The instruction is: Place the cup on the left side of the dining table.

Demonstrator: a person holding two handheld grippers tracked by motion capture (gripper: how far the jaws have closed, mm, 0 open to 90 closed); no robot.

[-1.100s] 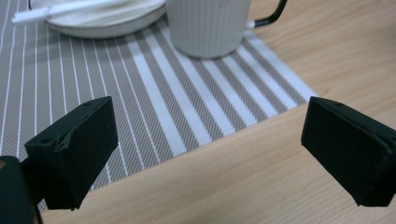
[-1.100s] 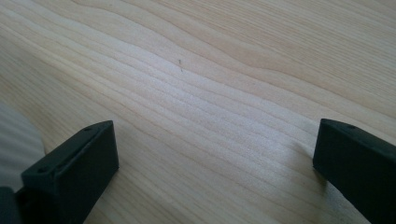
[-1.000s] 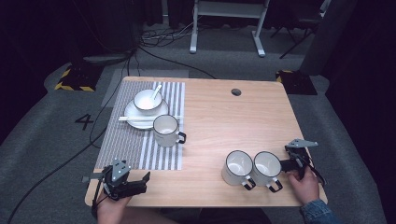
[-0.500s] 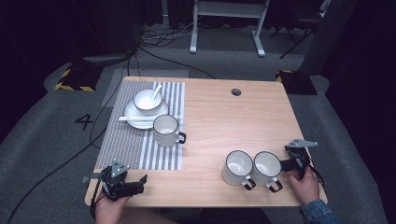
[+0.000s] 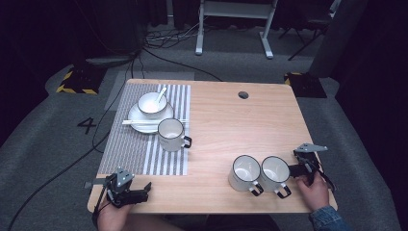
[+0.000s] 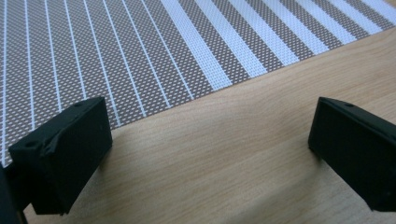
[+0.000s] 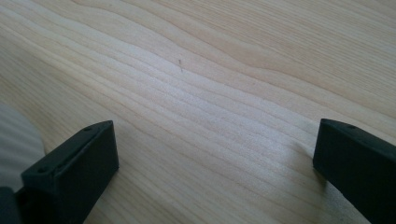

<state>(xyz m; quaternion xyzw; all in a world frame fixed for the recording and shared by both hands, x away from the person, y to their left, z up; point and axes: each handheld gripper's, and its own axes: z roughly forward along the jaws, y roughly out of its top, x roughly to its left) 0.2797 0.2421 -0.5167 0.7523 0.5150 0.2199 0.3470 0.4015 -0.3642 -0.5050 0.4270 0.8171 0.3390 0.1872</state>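
A pale wooden table (image 5: 221, 125) stands on grey carpet in a dark room, and I sit at its near edge with a tool in each hand.

Nearest me on my left, my left gripper (image 5: 144, 191) lies low at the table's front corner, jaws spread wide with nothing between them; its own view shows bare wood under the jaws and the striped placemat (image 6: 140, 51) just beyond. On my right, my right gripper (image 5: 291, 169) also has its jaws apart over bare wood, empty, its tips just beside the right mug (image 5: 275, 171). Whether they touch its rim I cannot tell. That white mug stands upright, close against the left mug (image 5: 245, 172), both with handles turned toward me.

Farther off, on the placemat, a third mug (image 5: 171, 134) stands upright beside a plate (image 5: 139, 126) that carries a bowl (image 5: 152, 103) with a spoon (image 5: 161, 93) in it; chopsticks (image 5: 139, 121) lie across the plate. A round hole (image 5: 243, 95) sits near the table's far edge.
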